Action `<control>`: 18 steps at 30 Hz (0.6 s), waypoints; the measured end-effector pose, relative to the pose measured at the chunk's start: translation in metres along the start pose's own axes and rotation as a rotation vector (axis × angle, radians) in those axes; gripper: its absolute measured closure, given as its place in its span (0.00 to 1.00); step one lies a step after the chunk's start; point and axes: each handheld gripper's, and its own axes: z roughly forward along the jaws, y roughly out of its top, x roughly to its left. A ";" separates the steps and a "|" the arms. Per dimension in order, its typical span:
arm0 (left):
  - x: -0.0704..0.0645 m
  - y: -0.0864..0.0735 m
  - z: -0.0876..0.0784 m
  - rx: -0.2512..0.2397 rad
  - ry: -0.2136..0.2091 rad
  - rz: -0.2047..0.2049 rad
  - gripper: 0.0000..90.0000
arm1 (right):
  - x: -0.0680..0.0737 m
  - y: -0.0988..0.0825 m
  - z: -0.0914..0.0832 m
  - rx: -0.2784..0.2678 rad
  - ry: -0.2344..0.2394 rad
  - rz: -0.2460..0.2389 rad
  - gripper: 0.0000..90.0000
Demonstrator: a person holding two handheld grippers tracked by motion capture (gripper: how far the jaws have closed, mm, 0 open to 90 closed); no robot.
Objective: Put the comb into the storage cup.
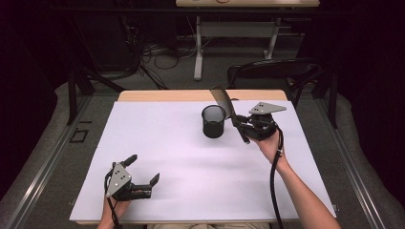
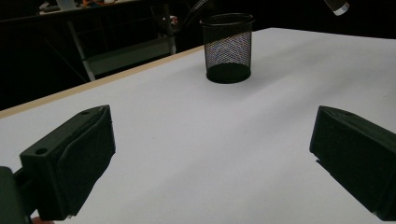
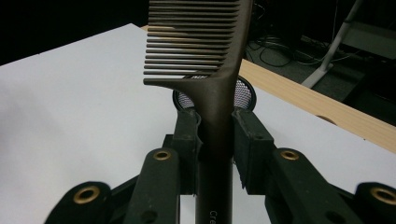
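Beside the mesh cup [image 1: 213, 121], right gripper [image 1: 241, 125] clamping a comb [image 1: 225, 104] (teeth up), left gripper [image 1: 142, 169] spread wide, empty

My high view looks down and forward over the white table [image 1: 191, 157]. My left gripper view sits low, facing the mesh cup [image 2: 228, 46] at upper centre; my right gripper view crowds close behind it [image 3: 243, 93].

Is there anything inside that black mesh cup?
The mesh cup looks empty through its upper wall, light showing through. Its solid base band hides the bottom. The comb is clamped in the right gripper, outside it.
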 end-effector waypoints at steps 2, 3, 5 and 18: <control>0.000 0.000 0.000 0.000 0.000 0.001 0.00 | 0.000 0.001 0.001 -0.002 0.000 0.001 0.81; 0.000 0.000 0.000 -0.001 0.000 0.001 0.00 | 0.000 0.001 0.001 -0.001 -0.001 0.000 0.81; 0.000 0.000 0.000 0.000 0.000 -0.001 0.00 | -0.001 0.002 0.002 -0.005 -0.001 -0.002 0.81; 0.000 0.000 0.001 -0.001 -0.001 -0.002 0.00 | -0.001 0.012 0.008 -0.028 0.008 -0.002 0.81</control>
